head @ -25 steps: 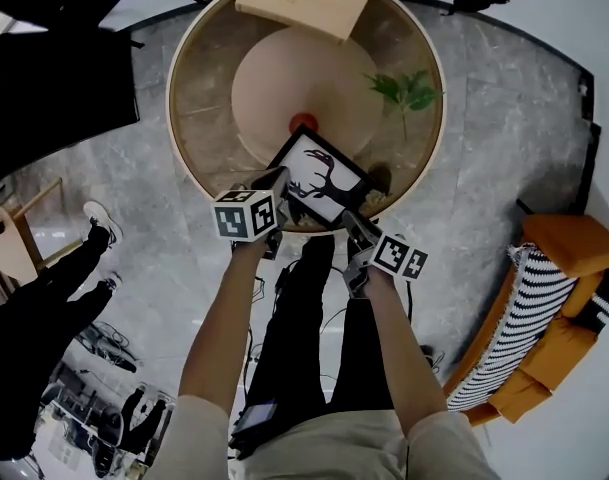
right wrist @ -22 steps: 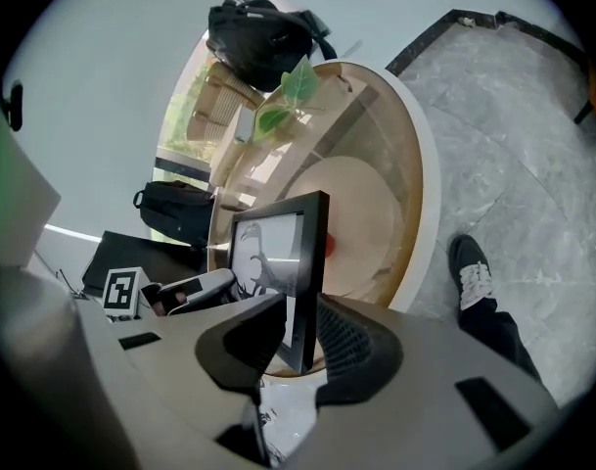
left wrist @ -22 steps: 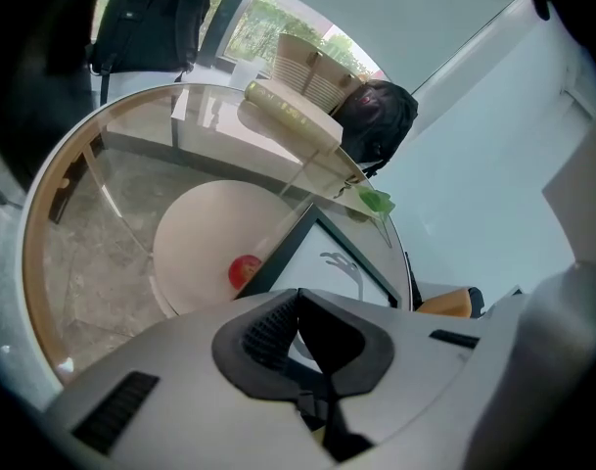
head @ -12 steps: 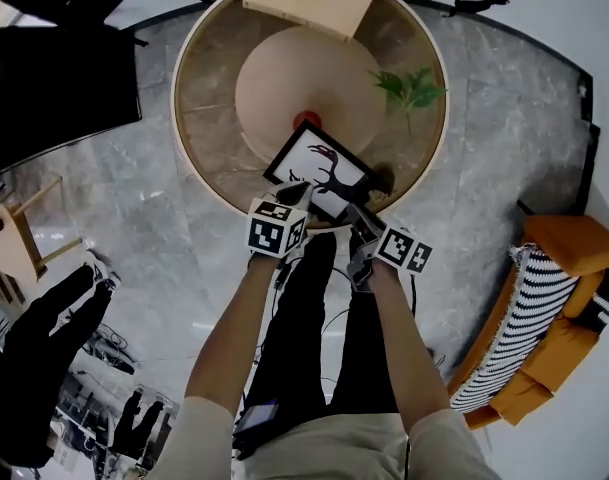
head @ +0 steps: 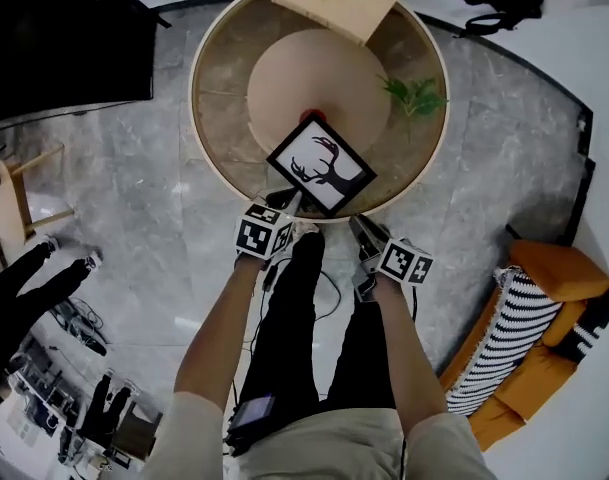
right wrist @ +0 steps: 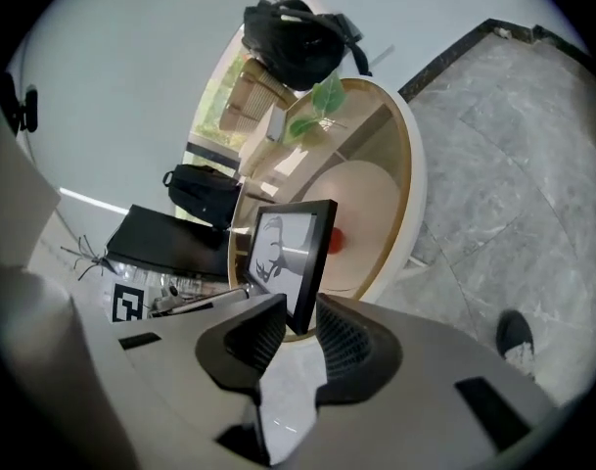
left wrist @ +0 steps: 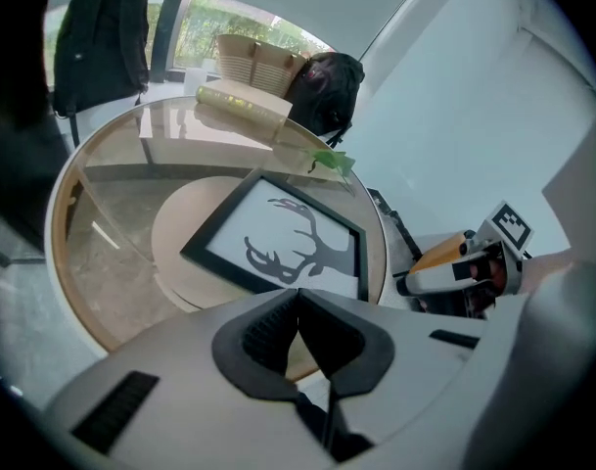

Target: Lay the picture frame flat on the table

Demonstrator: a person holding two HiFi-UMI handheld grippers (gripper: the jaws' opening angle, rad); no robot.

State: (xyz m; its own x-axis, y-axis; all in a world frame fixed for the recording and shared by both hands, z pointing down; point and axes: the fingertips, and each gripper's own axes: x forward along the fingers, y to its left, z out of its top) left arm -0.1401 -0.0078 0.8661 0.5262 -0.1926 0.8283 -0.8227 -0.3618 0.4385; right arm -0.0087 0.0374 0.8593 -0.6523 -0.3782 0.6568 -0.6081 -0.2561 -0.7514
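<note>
Round glass-topped table with a pale wooden rim (head: 196, 98): fills the upper centre of the head view.

Black-framed picture of a deer silhouette (head: 321, 165): on the glass at the table's lower edge, picture side up. It sits diamond-wise, long axis running from upper left to lower right, one corner pointing down toward the person. Judged from the head and left gripper views, it lies flat or very nearly flat; a slight residual tilt cannot be ruled out.

Left gripper (head: 286, 201): just below the frame's lower-left long edge, and the nearer of the two. Jaws pressed together with nothing between them. Whether the tips touch the frame's edge cannot be told.

Right gripper (head: 362, 226): lower right of the frame's bottom corner, with a small gap in the head view. Jaws spread apart. In its own view the frame's corner lines up with the gap between them, but no contact shows.

Judgement: the frame lies up and ahead of both jaws. Any final settling falls to the left gripper, on the long edge.
</note>
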